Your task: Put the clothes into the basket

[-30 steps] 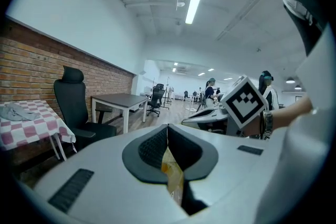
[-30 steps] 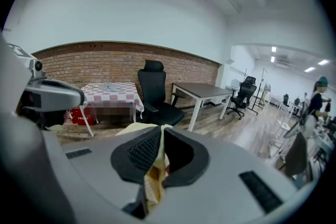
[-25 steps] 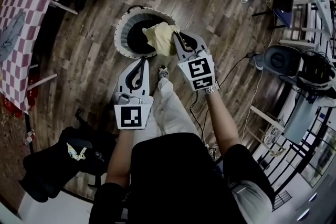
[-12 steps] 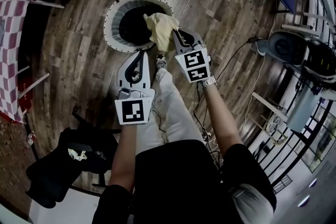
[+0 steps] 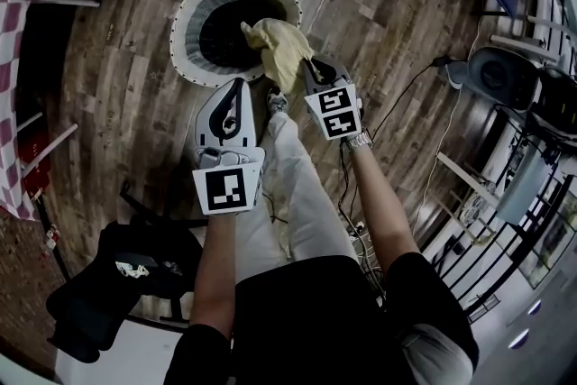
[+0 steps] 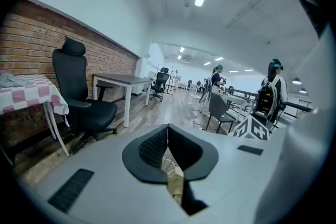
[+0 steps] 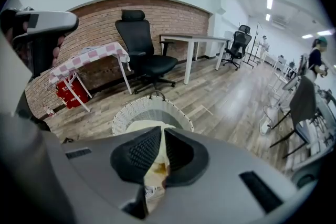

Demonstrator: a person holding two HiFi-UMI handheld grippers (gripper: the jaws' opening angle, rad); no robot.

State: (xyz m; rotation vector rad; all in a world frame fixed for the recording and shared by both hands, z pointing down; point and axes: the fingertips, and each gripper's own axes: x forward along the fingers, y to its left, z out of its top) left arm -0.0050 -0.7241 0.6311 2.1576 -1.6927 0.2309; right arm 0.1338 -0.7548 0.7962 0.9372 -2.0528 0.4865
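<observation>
A round white laundry basket (image 5: 185,32) with a dark inside stands on the wooden floor ahead of me. A pale yellow cloth (image 5: 279,45) hangs over its near right rim, and my right gripper (image 5: 311,63) is shut on it. In the right gripper view the cloth (image 7: 153,168) shows between the closed jaws, with the basket (image 7: 123,115) just beyond them. My left gripper (image 5: 236,86) hovers beside the basket's near edge, jaws together and nothing in them. The left gripper view shows its tips (image 6: 167,128) meeting.
My own leg and shoe (image 5: 278,104) stand between the two grippers. A black office chair (image 5: 117,275) is at the lower left and a checked tablecloth (image 5: 18,13) at the far left. Cables (image 5: 424,104) trail over the floor on the right. Another office chair (image 7: 144,55) stands behind the basket.
Both grippers have sunk towards the floor. The right one has carried the yellow cloth lower, over the basket's near right rim. Neither gripper's jaws have changed.
</observation>
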